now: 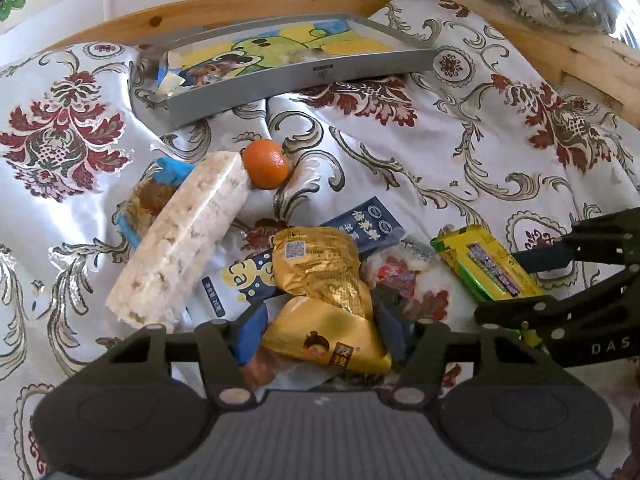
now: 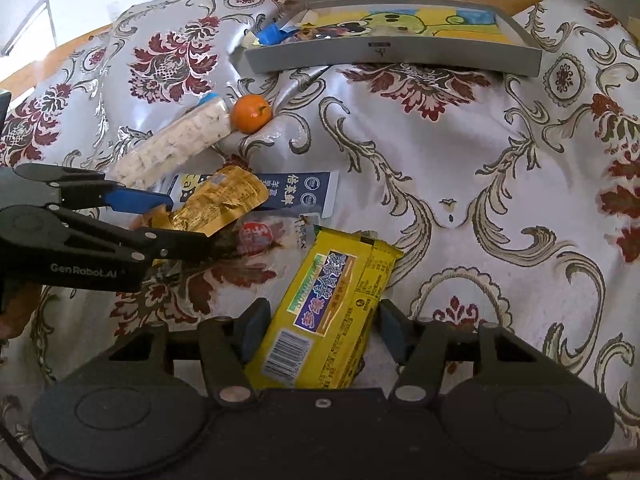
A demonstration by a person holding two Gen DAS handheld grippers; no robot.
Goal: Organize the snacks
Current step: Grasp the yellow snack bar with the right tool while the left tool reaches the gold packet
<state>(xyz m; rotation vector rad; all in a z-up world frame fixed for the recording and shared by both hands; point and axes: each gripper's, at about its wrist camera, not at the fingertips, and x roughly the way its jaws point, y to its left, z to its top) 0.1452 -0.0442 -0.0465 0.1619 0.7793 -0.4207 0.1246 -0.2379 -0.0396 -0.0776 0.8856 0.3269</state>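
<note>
A heap of snacks lies on a floral cloth. My left gripper (image 1: 320,332) stands open, its blue pads on either side of a gold pouch (image 1: 328,332) at the heap's near end; a second gold pouch (image 1: 316,264) lies just beyond. In the right wrist view the left gripper (image 2: 190,222) reaches in from the left around the gold pouch (image 2: 220,204). My right gripper (image 2: 323,328) is open and straddles a yellow-green packet (image 2: 332,312) lying flat. The same packet (image 1: 484,264) shows between the right gripper (image 1: 498,284) fingers. A grey tray (image 1: 304,76) sits at the back.
A long rice-cracker bar (image 1: 180,240) and a tangerine (image 1: 266,164) lie left of centre. A dark blue sachet (image 1: 368,224), a red-and-clear wrapper (image 1: 396,276) and a blue cookie packet (image 1: 152,196) are in the heap. Small wrappers (image 2: 276,34) lie in the tray's left end. A wooden frame (image 1: 240,8) borders the cloth.
</note>
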